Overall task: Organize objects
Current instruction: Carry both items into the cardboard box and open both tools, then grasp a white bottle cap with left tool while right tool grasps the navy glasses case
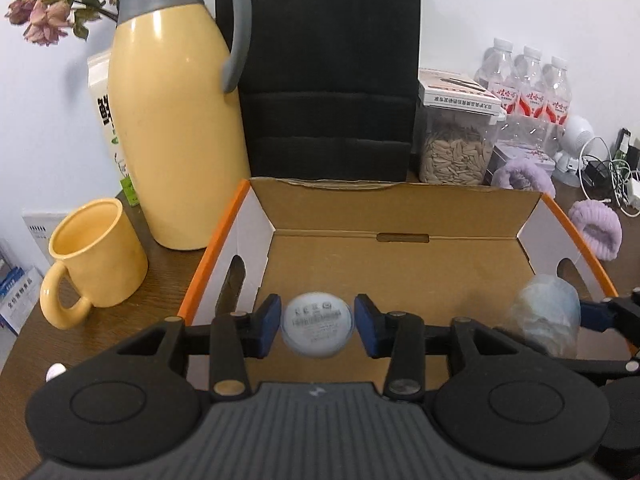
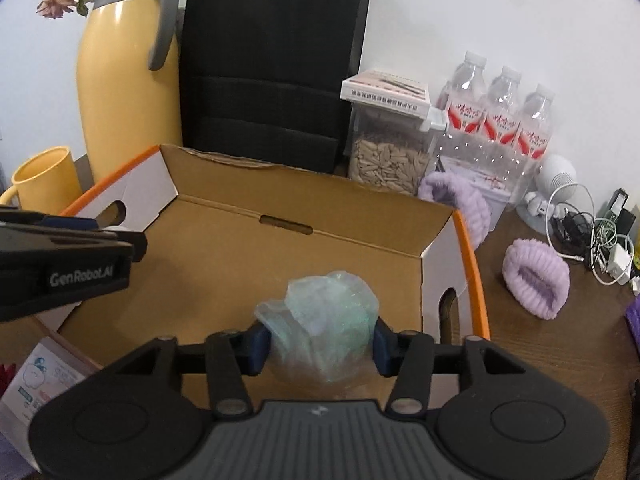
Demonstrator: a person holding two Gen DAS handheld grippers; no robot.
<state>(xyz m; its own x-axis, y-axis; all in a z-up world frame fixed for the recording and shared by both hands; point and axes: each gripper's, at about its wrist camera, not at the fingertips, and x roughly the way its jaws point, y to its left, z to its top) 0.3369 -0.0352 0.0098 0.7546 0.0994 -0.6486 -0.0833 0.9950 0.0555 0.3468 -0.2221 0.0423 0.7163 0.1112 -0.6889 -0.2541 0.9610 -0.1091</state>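
Observation:
An open cardboard box (image 1: 400,264) with orange edges sits on the wooden table; it also shows in the right wrist view (image 2: 248,248). My left gripper (image 1: 317,326) is over the box's near left part, with a round white container (image 1: 318,324) between its blue pads; small gaps show on both sides, so the jaws look open. My right gripper (image 2: 318,340) is shut on a crumpled translucent bluish plastic bag (image 2: 324,320), held over the box's near right part. The bag shows in the left wrist view (image 1: 546,320).
A yellow thermos jug (image 1: 176,120) and yellow mug (image 1: 96,260) stand left of the box. A black case (image 1: 332,72), a seed jar (image 1: 456,148), water bottles (image 1: 524,88), purple wristbands (image 2: 536,276) and cables (image 2: 600,240) lie behind and right.

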